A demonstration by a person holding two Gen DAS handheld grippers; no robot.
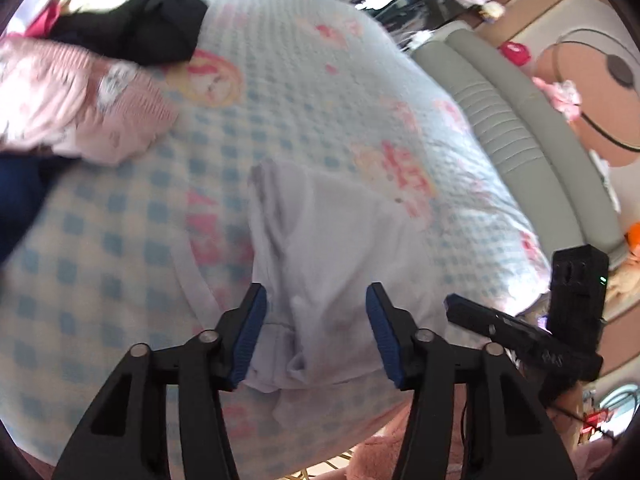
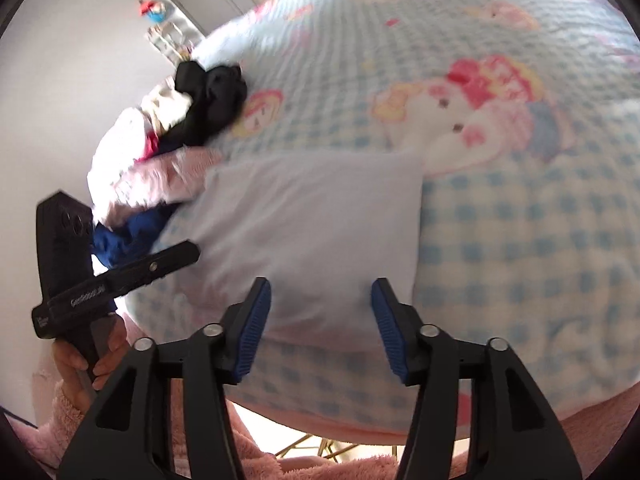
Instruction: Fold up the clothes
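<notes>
A pale lilac garment [image 1: 320, 248] lies folded on the blue-checked bedspread [image 1: 120, 240] near the bed's front edge. My left gripper [image 1: 316, 300] hovers open just above its near end, and nothing is between the blue pads [image 1: 250, 332]. The right wrist view shows the same garment [image 2: 304, 224] as a smooth rectangle. My right gripper [image 2: 320, 296] is open over its near edge, holding nothing. The other handheld gripper [image 2: 112, 280] shows at the left of that view, a hand [image 2: 84, 360] gripping it.
A heap of unfolded clothes, pink [image 1: 80, 100], black [image 1: 152, 28] and dark blue [image 2: 124, 236], lies at the bed's far left. A grey padded bed frame [image 1: 520, 128] runs along the right. A pink fluffy sleeve [image 2: 64, 416] is at the lower left.
</notes>
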